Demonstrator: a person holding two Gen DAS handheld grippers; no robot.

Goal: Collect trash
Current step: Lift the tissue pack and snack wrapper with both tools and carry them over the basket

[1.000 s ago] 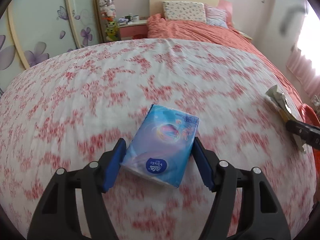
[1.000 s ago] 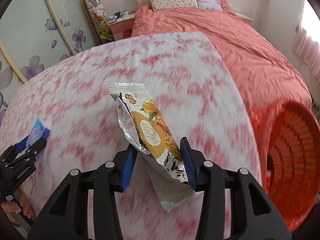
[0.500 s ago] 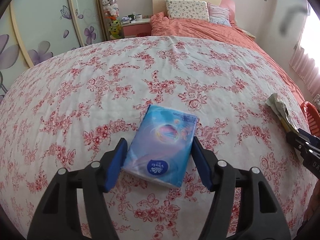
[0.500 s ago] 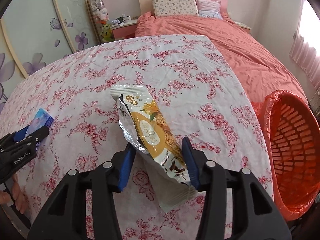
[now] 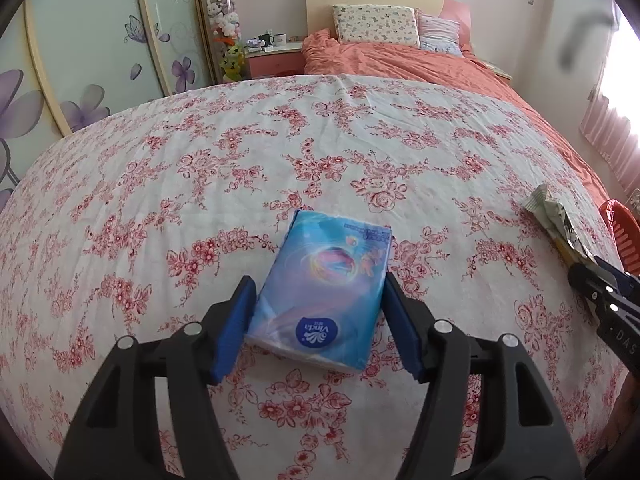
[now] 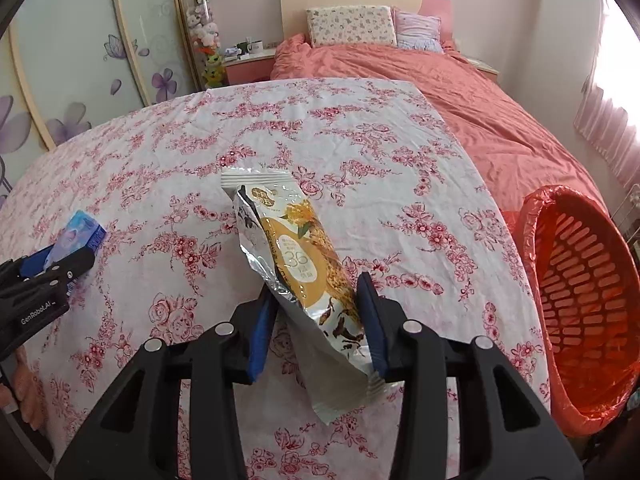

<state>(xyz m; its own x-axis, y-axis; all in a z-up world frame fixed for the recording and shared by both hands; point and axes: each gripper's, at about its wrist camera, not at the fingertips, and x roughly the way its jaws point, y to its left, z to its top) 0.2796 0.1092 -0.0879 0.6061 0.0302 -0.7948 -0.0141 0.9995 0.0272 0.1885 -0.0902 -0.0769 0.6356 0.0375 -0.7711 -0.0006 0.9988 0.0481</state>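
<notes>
The cloth (image 5: 320, 140) is white with a red rose print. The tissue pack (image 5: 324, 296) is blue with a pink and purple swirl and a dark blue logo. The wrapper (image 6: 304, 264) is silver with a gold-yellow panel and brown print. The basket (image 6: 580, 300) is orange-red, lined with an orange bag. Both grippers are black with blue pads (image 6: 370, 312). The duvet (image 6: 460, 92) is salmon pink. The wardrobe (image 5: 100, 60) is pale green with purple flowers.

Bright window glare right, fisheye-warped edges
</notes>
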